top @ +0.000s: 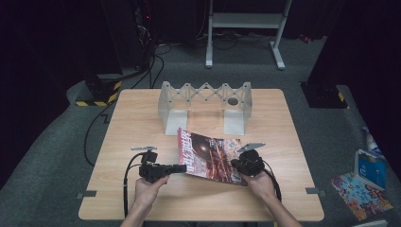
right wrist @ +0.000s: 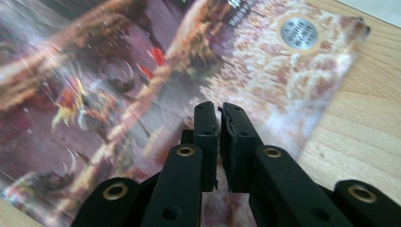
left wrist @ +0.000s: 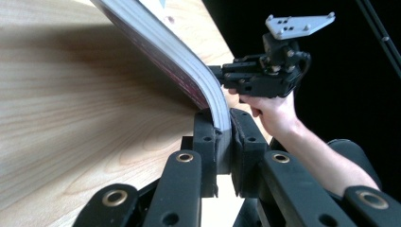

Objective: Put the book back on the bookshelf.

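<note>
A magazine point(top: 210, 158) with a dark red, colourful cover lies near the front middle of the wooden table point(top: 137, 123). My left gripper point(top: 182, 168) is shut on its left edge. In the left gripper view the jaws point(left wrist: 221, 127) pinch the thick stack of pages, and the magazine point(left wrist: 165, 42) bends up and away from the table. My right gripper point(top: 236, 164) is at the magazine's near right corner, and it point(left wrist: 218, 75) touches the far edge in the left gripper view. In the right gripper view its jaws point(right wrist: 219, 111) stand together over the cover point(right wrist: 142, 71), with nothing visibly between them.
A grey expanding rack point(top: 205, 101) stands at the back middle of the table. On the floor at the right lie a blue box point(top: 369, 168) and a colourful booklet point(top: 361, 194). A white metal stand point(top: 246, 21) is behind the table. Cables point(top: 94, 127) run at the left.
</note>
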### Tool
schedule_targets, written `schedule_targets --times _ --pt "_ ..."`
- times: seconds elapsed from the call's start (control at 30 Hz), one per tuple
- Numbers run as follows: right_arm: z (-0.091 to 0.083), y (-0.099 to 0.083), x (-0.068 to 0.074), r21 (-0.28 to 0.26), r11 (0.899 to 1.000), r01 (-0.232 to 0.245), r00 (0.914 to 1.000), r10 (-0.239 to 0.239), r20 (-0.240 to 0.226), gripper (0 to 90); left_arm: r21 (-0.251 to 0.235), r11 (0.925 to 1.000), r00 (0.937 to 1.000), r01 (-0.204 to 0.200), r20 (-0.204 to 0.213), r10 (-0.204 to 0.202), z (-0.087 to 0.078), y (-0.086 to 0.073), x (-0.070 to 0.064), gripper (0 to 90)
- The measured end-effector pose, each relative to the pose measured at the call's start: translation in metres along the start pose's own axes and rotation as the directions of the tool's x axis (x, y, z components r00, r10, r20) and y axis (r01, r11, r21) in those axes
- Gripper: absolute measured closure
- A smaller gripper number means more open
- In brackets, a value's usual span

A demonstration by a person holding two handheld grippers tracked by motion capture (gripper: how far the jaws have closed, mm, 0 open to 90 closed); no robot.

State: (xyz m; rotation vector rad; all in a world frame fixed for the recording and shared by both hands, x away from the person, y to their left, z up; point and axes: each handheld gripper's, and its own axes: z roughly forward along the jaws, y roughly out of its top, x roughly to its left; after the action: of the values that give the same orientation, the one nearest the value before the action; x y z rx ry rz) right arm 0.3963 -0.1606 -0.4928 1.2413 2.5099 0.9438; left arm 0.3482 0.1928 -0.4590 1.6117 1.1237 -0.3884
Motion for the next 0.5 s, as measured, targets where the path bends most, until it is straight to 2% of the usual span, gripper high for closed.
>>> schedule_targets --times 0.2,0.37,0.5 --pt "-0.003 -0.005 -0.006 -0.018 1.0 -0.021 0.9998 0.021 0.004 82.9 0.002 0.9993 0.9992 -0.038 -0.009 0.038 -0.004 0.008 -0.012 83.6" --pt "-0.004 -0.01 -0.01 -0.017 0.999 -0.032 0.9994 0.033 0.008 81.6 0.012 0.9959 0.9951 -0.089 -0.041 0.09 -0.01 0.019 -0.026 84.0" --pt "-0.003 -0.014 -0.014 -0.015 0.999 -0.041 0.9991 0.041 0.013 80.2 0.018 0.9933 0.9911 -0.115 -0.067 0.115 -0.014 0.025 -0.034 84.1"
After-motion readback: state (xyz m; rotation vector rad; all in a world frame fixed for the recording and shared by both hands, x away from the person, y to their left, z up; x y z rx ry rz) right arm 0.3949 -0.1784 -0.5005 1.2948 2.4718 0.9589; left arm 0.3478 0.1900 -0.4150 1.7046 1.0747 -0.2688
